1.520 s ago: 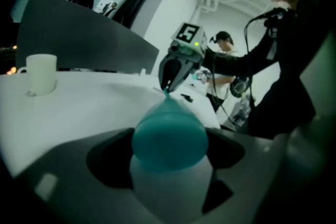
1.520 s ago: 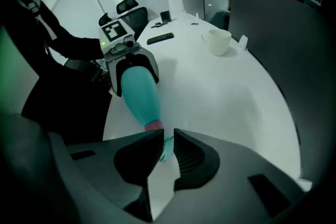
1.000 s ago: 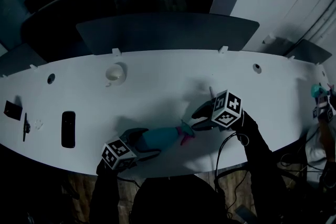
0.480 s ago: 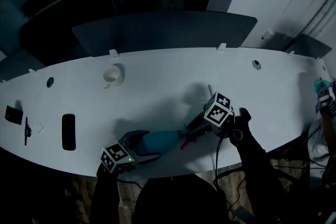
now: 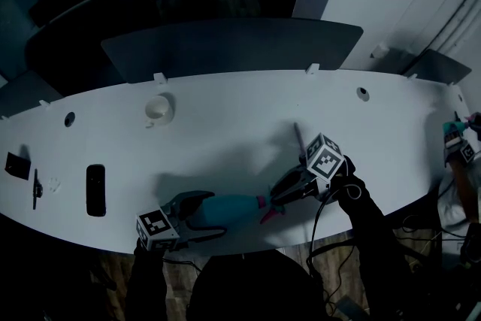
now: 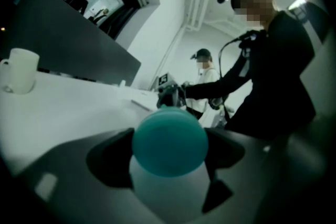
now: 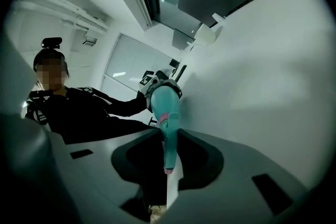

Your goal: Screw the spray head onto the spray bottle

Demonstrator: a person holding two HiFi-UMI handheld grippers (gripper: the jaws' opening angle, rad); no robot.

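Note:
A teal spray bottle (image 5: 229, 208) lies sideways just above the white table's (image 5: 225, 131) front edge. My left gripper (image 5: 204, 214) is shut on its body; in the left gripper view the bottle's round teal end (image 6: 169, 139) fills the gap between the dark jaws. The spray head (image 5: 267, 208), teal with pink parts, sits at the bottle's right end. My right gripper (image 5: 279, 199) comes in from the right. Its jaws have just been closing, and the spray head (image 7: 169, 131) is gripped between them, in line with the bottle (image 7: 164, 98).
A white cup (image 5: 158, 108) stands at the back left, and a black flat device (image 5: 95, 189) and small dark items (image 5: 16, 165) lie far left. A thin stick (image 5: 297, 137) lies behind my right gripper. Another person's hand (image 5: 455, 139) shows at the right edge. A grey partition (image 5: 225, 45) backs the table.
My right gripper has rolled about its own line at the spray head, its marker cube turning. My left gripper and the bottle have shifted slightly left and toward the table's front edge.

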